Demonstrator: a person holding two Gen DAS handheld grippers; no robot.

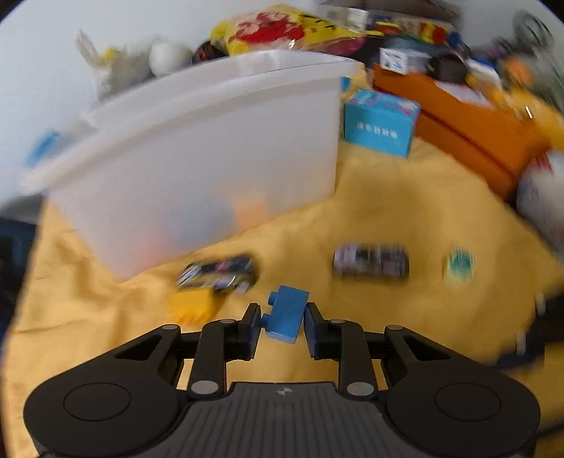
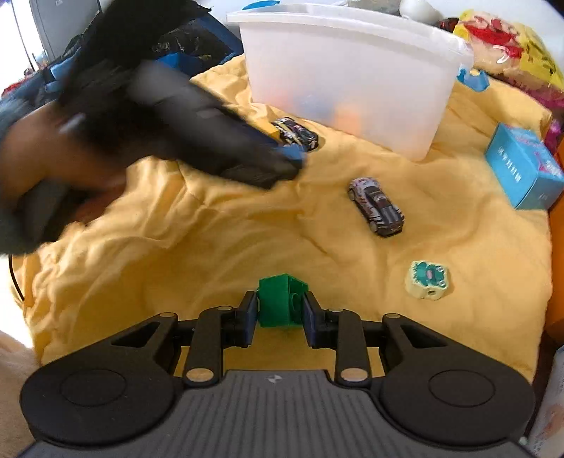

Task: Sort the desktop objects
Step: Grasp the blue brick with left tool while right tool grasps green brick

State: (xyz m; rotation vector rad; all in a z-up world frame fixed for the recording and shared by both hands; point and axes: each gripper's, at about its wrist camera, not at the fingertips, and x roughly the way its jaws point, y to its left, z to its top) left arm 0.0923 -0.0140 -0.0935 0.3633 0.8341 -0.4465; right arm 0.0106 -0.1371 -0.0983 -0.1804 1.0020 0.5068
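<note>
My left gripper [image 1: 282, 322] is shut on a blue brick [image 1: 287, 313], held above the yellow cloth [image 1: 387, 197] in front of a white translucent bin [image 1: 197, 169]. In the right wrist view the left gripper [image 2: 294, 160] appears blurred near a dark toy car [image 2: 296, 134]. My right gripper [image 2: 280, 310] is shut on a green brick [image 2: 278, 299] low over the cloth [image 2: 211, 239]. A yellow brick [image 1: 192, 306] and the dark toy car [image 1: 220, 273] lie before the bin. A grey toy car [image 2: 376, 206] and a green-and-cream eraser [image 2: 428, 280] lie to the right.
The bin [image 2: 352, 77] holds blurred orange and blue items. A blue box [image 2: 523, 167] stands at the right, with an orange box [image 1: 465, 123] behind it. Snack bags [image 1: 282, 28] and clutter line the back. A dark bag [image 2: 176, 42] lies at the left.
</note>
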